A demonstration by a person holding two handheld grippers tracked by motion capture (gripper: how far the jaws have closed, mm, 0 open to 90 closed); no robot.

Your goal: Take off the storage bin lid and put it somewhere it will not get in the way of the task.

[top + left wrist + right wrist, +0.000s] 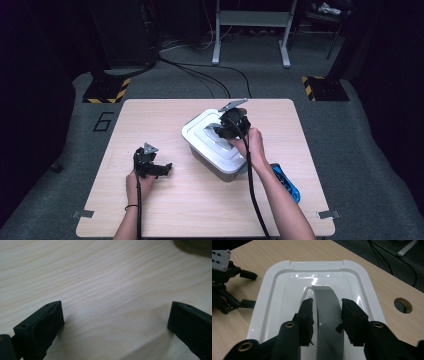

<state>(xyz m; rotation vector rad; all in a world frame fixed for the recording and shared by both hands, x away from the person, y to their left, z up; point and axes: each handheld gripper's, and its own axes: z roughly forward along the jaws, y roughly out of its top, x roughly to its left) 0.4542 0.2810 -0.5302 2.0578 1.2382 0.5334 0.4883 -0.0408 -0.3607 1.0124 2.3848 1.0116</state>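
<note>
Right gripper [325,315] astride grey handle [327,315]

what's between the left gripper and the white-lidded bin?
Bare tabletop between left gripper and bin, per the high view.

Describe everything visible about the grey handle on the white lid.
The grey handle is a flat, smooth band, plastic by its look, arching up from the recessed middle of the glossy white lid of the grey bin. It stands raised, not folded flat. The right claw is shut on it, one black pad on each edge; nothing else touches it.
</note>
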